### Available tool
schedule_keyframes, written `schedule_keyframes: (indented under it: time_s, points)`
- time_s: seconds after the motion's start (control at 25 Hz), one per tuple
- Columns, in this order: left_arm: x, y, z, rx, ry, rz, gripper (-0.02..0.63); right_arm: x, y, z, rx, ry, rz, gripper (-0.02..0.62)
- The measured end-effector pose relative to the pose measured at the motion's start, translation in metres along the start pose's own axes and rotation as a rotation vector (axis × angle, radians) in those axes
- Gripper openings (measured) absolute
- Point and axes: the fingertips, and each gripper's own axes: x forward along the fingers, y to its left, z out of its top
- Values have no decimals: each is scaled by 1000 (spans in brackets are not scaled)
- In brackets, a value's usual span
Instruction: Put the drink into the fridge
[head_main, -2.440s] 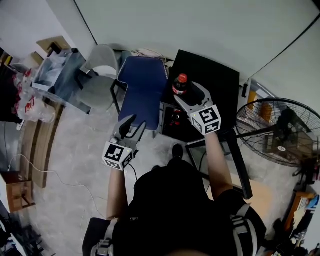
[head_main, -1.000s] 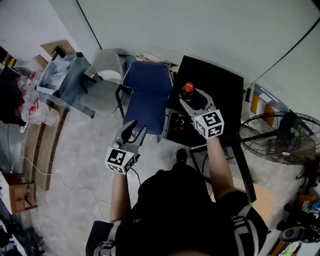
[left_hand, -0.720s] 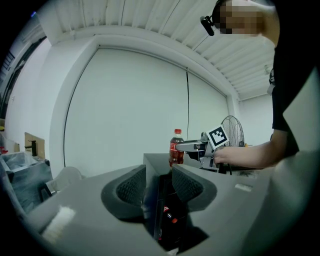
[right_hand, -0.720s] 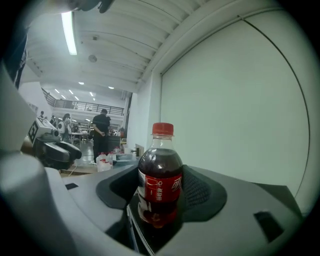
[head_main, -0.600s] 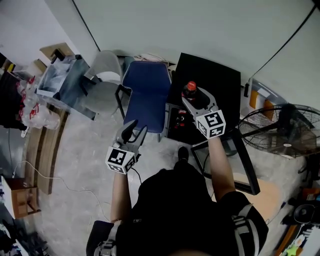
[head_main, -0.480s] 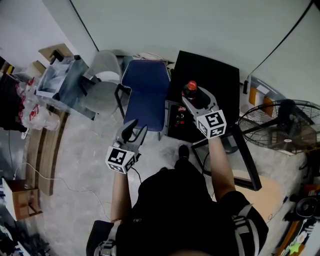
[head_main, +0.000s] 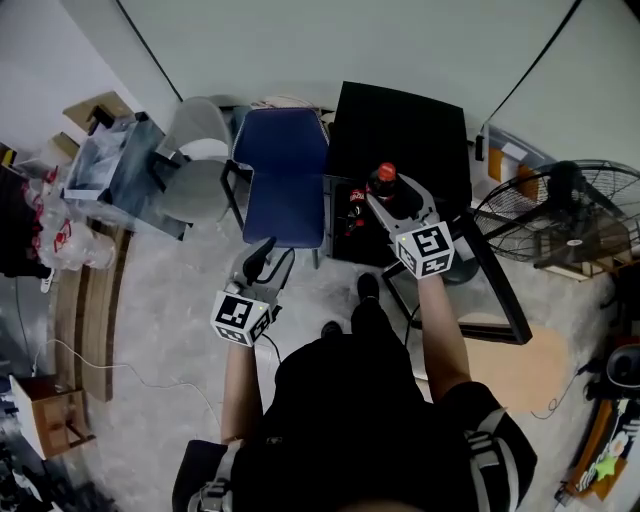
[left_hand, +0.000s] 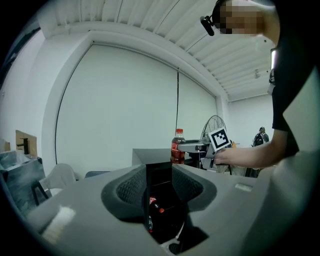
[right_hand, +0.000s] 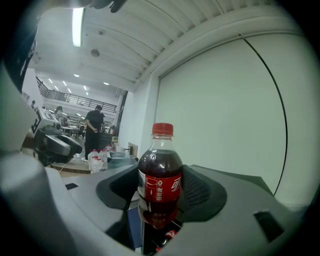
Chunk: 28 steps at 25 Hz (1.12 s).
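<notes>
Drink bottle (right_hand: 160, 187), red-capped and upright, is clamped in the right tongs (head_main: 390, 192), held high at the front of the small black fridge (head_main: 400, 130), whose door (head_main: 482, 300) stands open. Left tongs (head_main: 263, 262) are apart, empty. The next move, likely, is lowering the bottle onto a shelf inside.

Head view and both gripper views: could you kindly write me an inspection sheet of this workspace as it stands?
Surface: grey speckled floor; the person stands on it.
Job's things: cola bottle upright and gripped; black fridge with its door open and bottles inside.
Clutter: plastic bags and brown box at the left.
Grippers: right gripper shut on the cola bottle near the fridge's top front edge; left gripper open, empty.
Cables: thin cable on the floor; black cable on the wall.
Surroundings: blue chair, grey chair, fan.
</notes>
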Motion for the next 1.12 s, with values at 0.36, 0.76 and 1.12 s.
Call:
schedule_keyframes:
  time_s: [0.36,0.76,1.12]
  points:
    - [-14,-14,-9,2,25,-48,160,-30,11,-18,18,24,-56,272]
    - [-1,-30,-11,1,42,-85,160,-52,15,-42,29,44,-67,272]
    - [16,-51,-12,-10,68,-75,160,-67,0,-59,57,55,-48,272]
